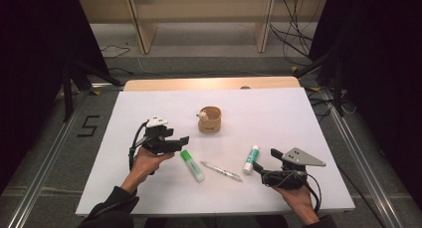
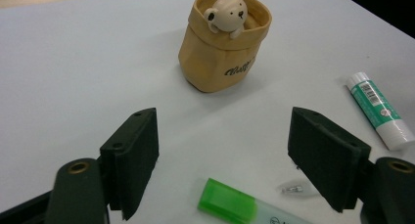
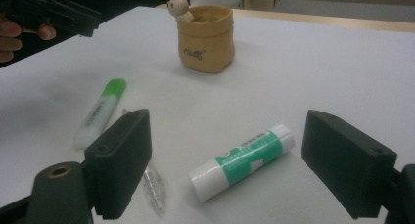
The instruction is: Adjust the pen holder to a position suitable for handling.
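A tan pouch-shaped pot (image 1: 209, 120) with a small bear figure at its rim stands on the white table top (image 1: 149, 108). In front of it lie a green-capped highlighter (image 1: 192, 165), a clear pen (image 1: 221, 171) and a green-and-white glue stick (image 1: 251, 159). My left gripper (image 1: 185, 139) hovers just left of the highlighter's cap, open and empty; the left gripper view shows its jaws (image 2: 224, 136) wide, with the pot (image 2: 222, 43) ahead and the highlighter (image 2: 227, 204) below. My right gripper (image 3: 227, 131) is open, and the glue stick (image 3: 242, 160) lies on the table ahead of its jaws, untouched.
The white sheet covers most of the table, with a wooden strip (image 1: 209, 83) bare at the far edge. Beyond it stand pale shelving uprights (image 1: 142, 34) and cables (image 1: 293, 34) on the floor. Dark stand legs (image 1: 67, 88) flank the table.
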The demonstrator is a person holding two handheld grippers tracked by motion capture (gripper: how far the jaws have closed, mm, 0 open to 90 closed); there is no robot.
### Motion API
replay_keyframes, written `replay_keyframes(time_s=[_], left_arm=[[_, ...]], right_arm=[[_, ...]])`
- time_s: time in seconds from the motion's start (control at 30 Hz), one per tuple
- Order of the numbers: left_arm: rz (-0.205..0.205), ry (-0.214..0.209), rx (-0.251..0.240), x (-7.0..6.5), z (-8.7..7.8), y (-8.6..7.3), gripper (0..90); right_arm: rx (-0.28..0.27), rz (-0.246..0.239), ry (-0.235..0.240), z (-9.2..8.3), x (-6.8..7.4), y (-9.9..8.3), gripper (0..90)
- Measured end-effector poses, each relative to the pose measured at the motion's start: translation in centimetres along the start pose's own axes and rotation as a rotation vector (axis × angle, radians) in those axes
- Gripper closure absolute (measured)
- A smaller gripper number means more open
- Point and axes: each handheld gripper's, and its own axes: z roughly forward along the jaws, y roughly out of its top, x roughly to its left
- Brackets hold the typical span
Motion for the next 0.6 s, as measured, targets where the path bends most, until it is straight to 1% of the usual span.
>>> replay_keyframes(time_s=[0.13,0.23,0.4,0.47,0.53,0.6], left_arm=[[0.011,-0.002,0.003,-0.4,-0.9,-1.0,23.4],[0.005,-0.005,-0.009,-0.6,-1.7,-1.5,22.5],[0.014,-0.018,-0.039,-1.0,-2.8,-2.0,21.5],[0.026,-0.016,-0.049,-1.1,-3.0,-2.3,21.4],[0.038,-0.01,-0.048,-1.3,-3.2,-2.5,20.9],[0.046,-0.006,-0.042,-1.4,-3.4,-2.7,20.4]], right_arm=[[0.013,0.006,-0.007,0.1,0.0,0.0,19.7],[0.029,0.015,-0.015,0.3,0.0,-0.1,19.7],[0.049,0.021,-0.022,0.5,0.0,-0.1,19.7],[0.058,0.023,-0.026,0.6,0.0,-0.1,19.7],[0.068,0.032,-0.026,0.7,0.0,-0.1,19.7],[0.078,0.027,-0.026,0.8,0.0,-0.2,19.7]])
